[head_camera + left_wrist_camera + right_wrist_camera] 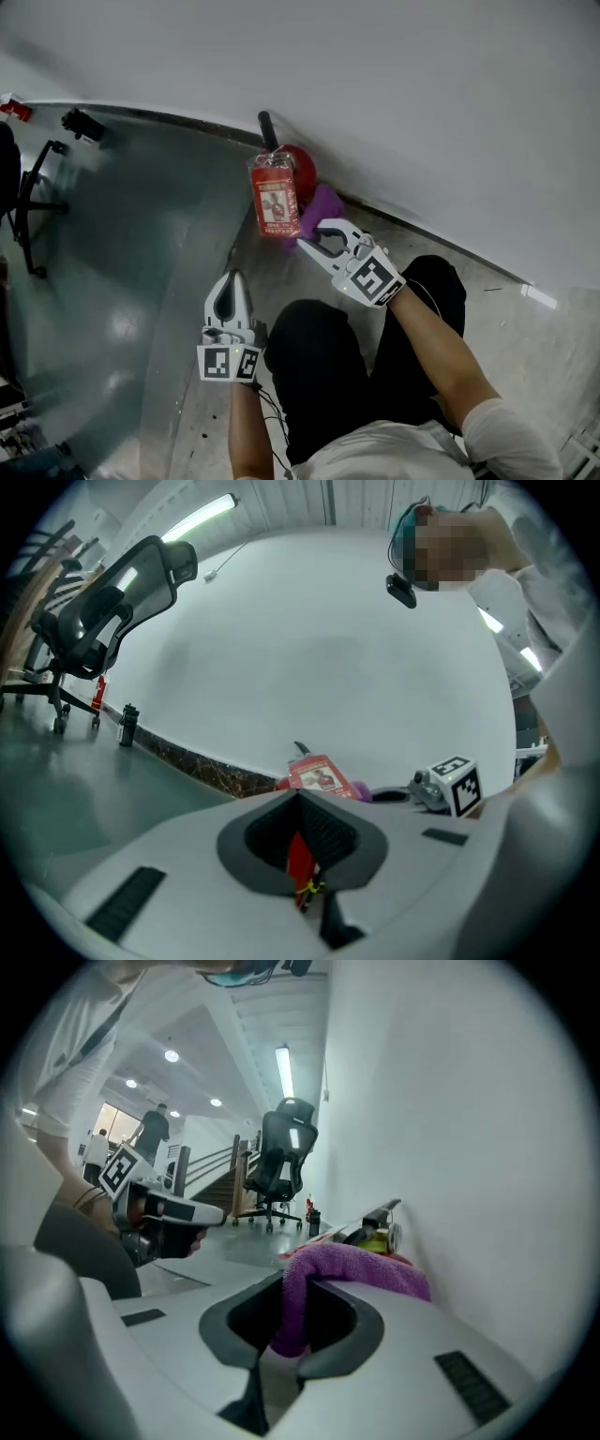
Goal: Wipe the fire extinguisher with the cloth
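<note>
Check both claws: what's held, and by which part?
Right claw pinches the purple cloth by a hanging fold, rest draped forward. Left claw shut on a small red strip; where, unclear.

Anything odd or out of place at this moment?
One thing: the left gripper has its jaws shut on a small red strip with a yellow tie, well apart from the fire extinguisher; what it belongs to cannot be told. The right gripper holds the purple cloth as expected.
</note>
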Demonstrator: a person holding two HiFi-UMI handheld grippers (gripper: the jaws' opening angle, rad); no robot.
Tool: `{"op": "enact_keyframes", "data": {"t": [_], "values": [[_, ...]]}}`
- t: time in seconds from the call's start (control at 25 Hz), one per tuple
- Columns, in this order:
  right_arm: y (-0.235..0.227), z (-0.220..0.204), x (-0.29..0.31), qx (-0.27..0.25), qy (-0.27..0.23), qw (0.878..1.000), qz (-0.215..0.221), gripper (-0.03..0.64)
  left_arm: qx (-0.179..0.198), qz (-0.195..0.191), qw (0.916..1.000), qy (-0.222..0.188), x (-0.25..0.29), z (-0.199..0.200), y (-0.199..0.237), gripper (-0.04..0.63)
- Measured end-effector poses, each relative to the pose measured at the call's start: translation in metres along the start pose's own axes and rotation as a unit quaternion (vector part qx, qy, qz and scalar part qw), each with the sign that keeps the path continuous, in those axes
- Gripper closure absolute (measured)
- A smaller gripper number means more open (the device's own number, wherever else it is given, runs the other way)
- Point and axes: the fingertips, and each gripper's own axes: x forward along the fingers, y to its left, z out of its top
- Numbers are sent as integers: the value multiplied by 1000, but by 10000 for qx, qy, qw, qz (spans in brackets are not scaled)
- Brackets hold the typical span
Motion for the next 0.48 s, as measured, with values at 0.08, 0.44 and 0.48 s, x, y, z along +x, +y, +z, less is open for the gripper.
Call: {"op": "enact_keyframes", "data": {"t": [0.08,0.44,0.48], "values": [[-5,13,-2,-118,-122,9999,18,561,94,-34,9999,-16,3,5,-5,591],[-31,57,-20,-297,-695,9961,-457,561,341,-469,9982,-174,27,26,-34,591],[-37,56,-22,-427,-637,9955,-550,561,349,-518,9979,-156,31,25,-35,591]]}}
